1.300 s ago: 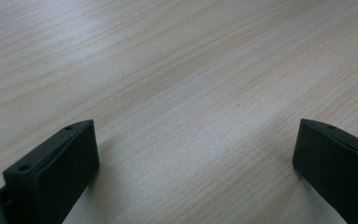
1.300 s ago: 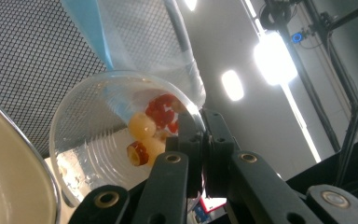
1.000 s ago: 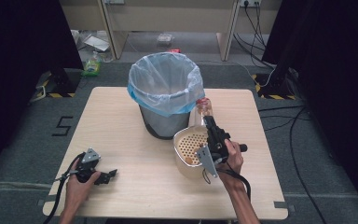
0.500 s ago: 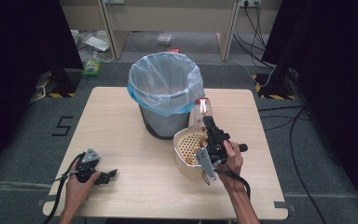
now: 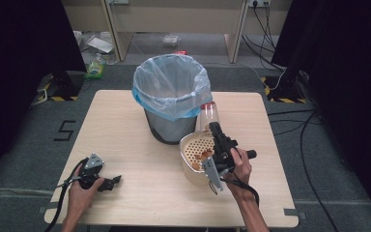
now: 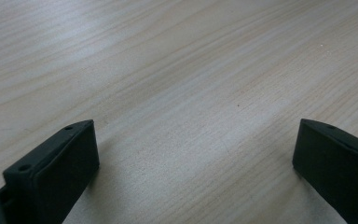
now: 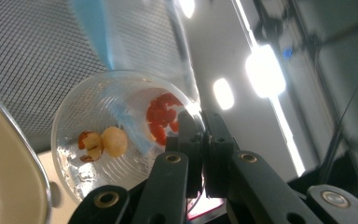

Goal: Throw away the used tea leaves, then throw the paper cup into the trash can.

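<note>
My right gripper [image 5: 215, 129] is shut on the rim of a clear plastic cup [image 5: 208, 115], which is tipped on its side above a cream perforated bowl [image 5: 188, 166]. Orange-brown food pieces [image 5: 203, 155] lie in that bowl. In the right gripper view my right gripper [image 7: 204, 133] pinches the cup [image 7: 98, 158] wall; a pale round piece [image 7: 113, 141] and red bits [image 7: 161, 116] remain inside. My left gripper [image 5: 114, 181] rests on the table at the front left. In the left gripper view it [image 6: 196, 163] is open over bare wood.
A mesh bin [image 5: 170, 92] lined with a pale blue bag stands mid-table, just behind the bowl and touching the cup. Its mesh wall [image 7: 28, 56] is close in the right gripper view. The wooden table [image 5: 125, 140] has free room to the left and front.
</note>
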Motion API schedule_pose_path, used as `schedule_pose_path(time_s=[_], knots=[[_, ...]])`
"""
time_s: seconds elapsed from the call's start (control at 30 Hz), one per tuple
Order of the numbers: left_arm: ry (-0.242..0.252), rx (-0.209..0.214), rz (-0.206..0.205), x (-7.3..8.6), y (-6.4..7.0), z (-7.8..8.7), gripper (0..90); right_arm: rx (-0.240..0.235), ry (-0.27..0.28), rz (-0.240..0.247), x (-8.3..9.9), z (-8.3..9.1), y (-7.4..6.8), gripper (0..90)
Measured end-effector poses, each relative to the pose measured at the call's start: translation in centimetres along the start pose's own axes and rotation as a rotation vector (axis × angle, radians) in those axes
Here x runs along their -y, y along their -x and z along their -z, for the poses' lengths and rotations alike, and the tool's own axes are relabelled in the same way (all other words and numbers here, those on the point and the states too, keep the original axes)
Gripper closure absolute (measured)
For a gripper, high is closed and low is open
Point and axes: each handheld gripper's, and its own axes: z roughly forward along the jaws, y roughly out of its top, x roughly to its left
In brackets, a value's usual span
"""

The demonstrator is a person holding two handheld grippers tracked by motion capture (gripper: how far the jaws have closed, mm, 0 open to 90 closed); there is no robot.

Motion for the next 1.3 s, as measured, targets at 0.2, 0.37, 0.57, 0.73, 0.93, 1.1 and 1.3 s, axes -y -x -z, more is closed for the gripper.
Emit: schedule_pose_path(time_s=[0.2, 0.37, 0.57, 0.73, 0.93, 1.1, 1.3], knots=[[0.0, 0.0, 0.0, 0.0, 0.0, 0.0, 0.0, 0.011, -0.019, -0.026, 0.1, -0.2, 0.4, 88.1], [0.002, 0.0, 0.001, 0.0, 0.0, 0.0, 0.0, -0.025, -0.048, -0.091, 0.2, -0.6, 0.9, 88.0], [0.001, -0.001, 0.001, 0.0, 0.0, 0.0, 0.0, -0.111, -0.139, -0.372, 1.7, -1.5, 2.5, 88.0], [0.0, 0.0, 0.001, 0.0, 0.0, 0.0, 0.0, -0.194, -0.215, -0.655, 4.1, -2.6, 4.6, 87.9], [0.001, -0.001, 0.001, 0.0, 0.0, 0.0, 0.0, -0.192, -0.241, -0.756, 5.8, -3.7, 7.7, 87.8], [-0.001, 0.0, 0.0, 0.0, 0.0, 0.0, 0.0, -0.198, -0.248, -0.783, 6.1, -5.1, 9.8, 87.8], [-0.001, 0.0, 0.0, 0.0, 0.0, 0.0, 0.0, -0.214, -0.237, -0.821, 5.7, -6.9, 11.9, 87.8]])
